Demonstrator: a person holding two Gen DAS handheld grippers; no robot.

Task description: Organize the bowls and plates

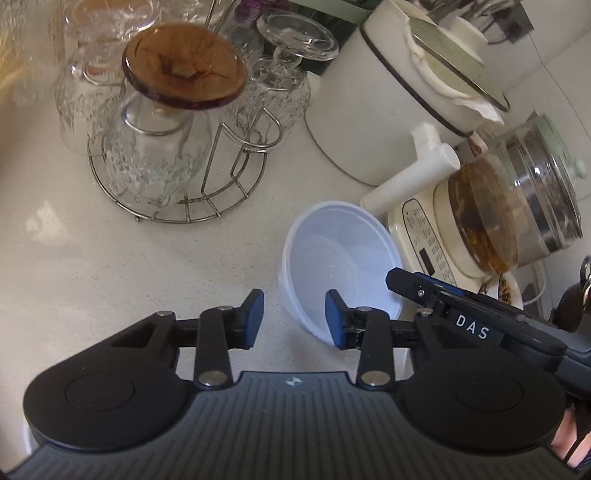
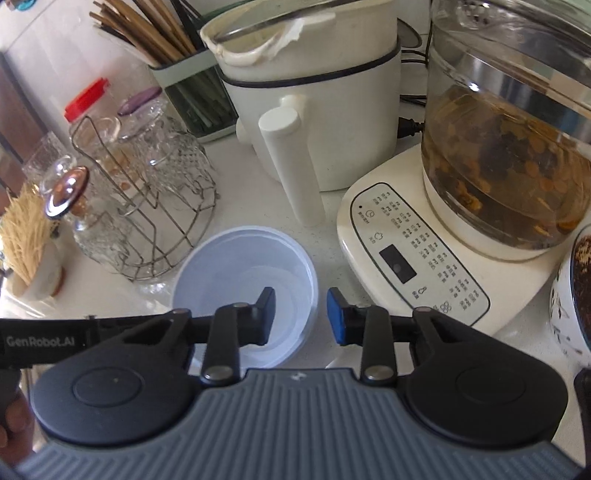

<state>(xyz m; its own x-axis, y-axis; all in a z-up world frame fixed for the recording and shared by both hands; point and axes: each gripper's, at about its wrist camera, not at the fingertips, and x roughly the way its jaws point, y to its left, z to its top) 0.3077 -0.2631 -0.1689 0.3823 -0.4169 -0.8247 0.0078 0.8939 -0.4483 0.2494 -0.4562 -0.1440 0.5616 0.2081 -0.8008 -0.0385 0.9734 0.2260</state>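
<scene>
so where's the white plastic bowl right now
In both wrist views the white plastic bowl sits on the counter, between the wire glass rack and the kettle base.

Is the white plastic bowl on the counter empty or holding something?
Empty. Both wrist views look straight into the white plastic bowl and show only its bare translucent bottom, with nothing inside.

Home kitchen counter: electric kettle [image 2: 509,147], chopsticks [image 2: 147,29], glasses [image 1: 155,155].
</scene>
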